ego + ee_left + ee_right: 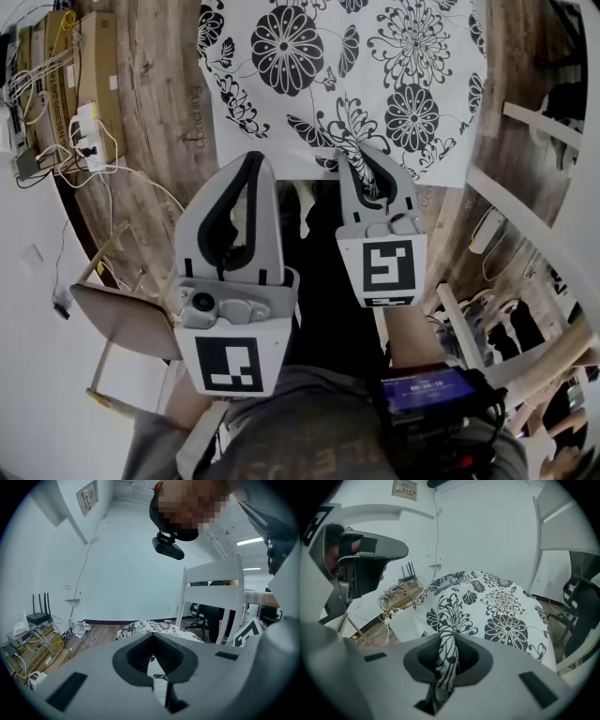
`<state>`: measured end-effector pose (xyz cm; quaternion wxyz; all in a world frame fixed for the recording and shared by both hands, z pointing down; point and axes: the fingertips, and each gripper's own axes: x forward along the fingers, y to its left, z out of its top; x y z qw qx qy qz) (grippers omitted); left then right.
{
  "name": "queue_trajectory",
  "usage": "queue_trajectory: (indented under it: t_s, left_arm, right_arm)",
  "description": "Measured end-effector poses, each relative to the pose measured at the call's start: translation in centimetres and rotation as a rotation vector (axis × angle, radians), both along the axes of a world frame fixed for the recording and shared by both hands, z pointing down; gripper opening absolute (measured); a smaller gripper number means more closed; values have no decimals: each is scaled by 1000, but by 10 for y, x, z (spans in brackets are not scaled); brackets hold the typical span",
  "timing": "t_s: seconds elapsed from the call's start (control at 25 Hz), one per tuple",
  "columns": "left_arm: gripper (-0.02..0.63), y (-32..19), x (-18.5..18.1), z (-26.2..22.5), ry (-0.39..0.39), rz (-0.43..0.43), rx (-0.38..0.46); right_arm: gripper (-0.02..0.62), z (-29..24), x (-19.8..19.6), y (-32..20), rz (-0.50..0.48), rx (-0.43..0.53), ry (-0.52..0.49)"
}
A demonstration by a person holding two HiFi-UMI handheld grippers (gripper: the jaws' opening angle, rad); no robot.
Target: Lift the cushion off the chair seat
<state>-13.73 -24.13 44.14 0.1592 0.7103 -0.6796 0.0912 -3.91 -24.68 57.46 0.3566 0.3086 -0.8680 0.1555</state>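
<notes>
The right tongs [446,637] are clamped tight on a pinched-up fold at the near edge of the white fabric cushion printed with black flowers [375,66]; in the right gripper view the fold stands up as a narrow ridge of cloth between the two jaws. The rest of the cushion spreads out flat ahead of these tongs and lies on the white chair seat [405,625], a bare strip of which shows just to their left.

The left tongs [251,161] are beside the right ones, on their left. Their jaw tips meet and nothing is between them. Their tip is near the cushion's near left corner; whether it touches the cloth cannot be made out.

Brown wooden floor [159,112] surrounds the cushion. Well off to the left of the left tongs sits a white power strip with tangled cables [89,131], next to long cardboard boxes [94,56].
</notes>
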Motion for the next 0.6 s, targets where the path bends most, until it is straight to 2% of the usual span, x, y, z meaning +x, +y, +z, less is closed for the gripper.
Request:
queue_trajectory:
  t_s: [0.44,0.52,0.6]
  left_arm:
    - [6,20,-7,-9,-47,-4,68]
    - [6,18,-6,10,-76,3,51]
    - [6,17,-5,28,-72,13,14]
  right_arm:
    - [25,-18,-11,9,11,114,-71]
    - [25,0,-14,8,21,108,-105]
    - [25,16,-12,9,35,80,-103]
